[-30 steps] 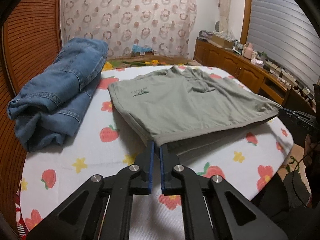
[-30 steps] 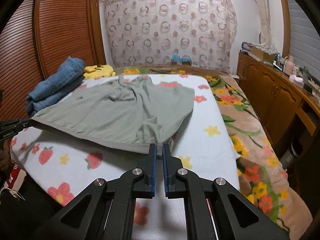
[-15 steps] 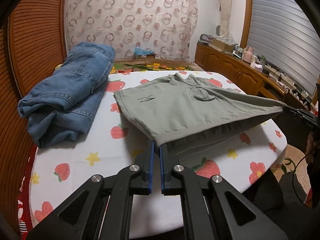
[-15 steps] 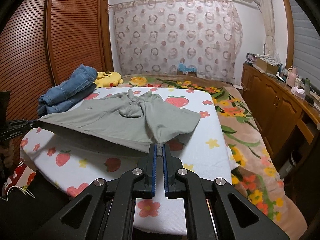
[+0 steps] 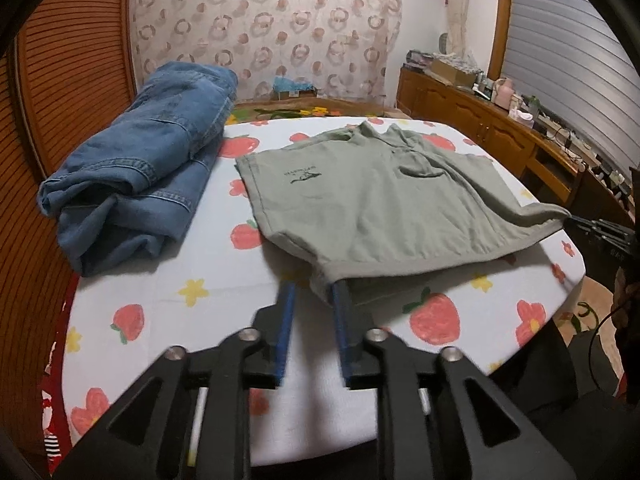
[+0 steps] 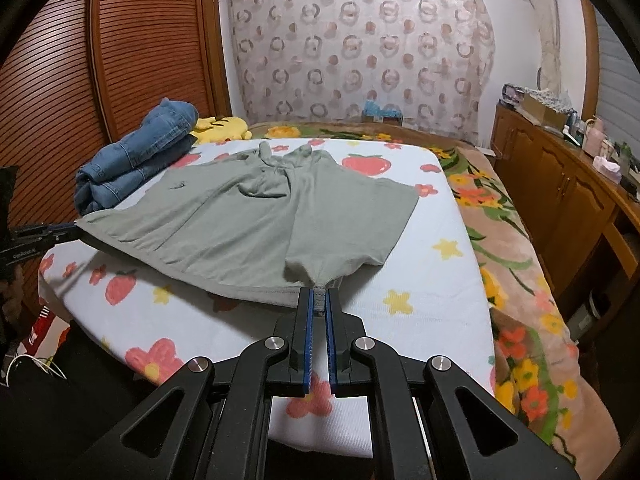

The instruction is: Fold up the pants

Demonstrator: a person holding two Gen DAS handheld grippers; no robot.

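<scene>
Strawberry and flower prints cover the white cloth on the desk (image 5: pixel 168 292), which stands in a bedroom with louvred wooden doors and a ring-patterned curtain (image 6: pixel 360 48). Grey-green shorts (image 5: pixel 384 204) lie spread across the desk, their waist toward the curtain and their hems toward the cameras. The left gripper (image 5: pixel 311 292) has its blue-padded fingers (image 5: pixel 286 312) apart, with the near hem corner of the shorts draped just over the tip of one finger and nothing pinched between them. The right gripper (image 6: pixel 319 300) has its fingers closed tight on the other hem corner, and the cloth there is lifted slightly off the desk. Folded blue jeans (image 5: pixel 136 184) sit beside the shorts on the desk, near the wooden doors. A yellow plush toy (image 6: pixel 224 126) lies behind the jeans.
</scene>
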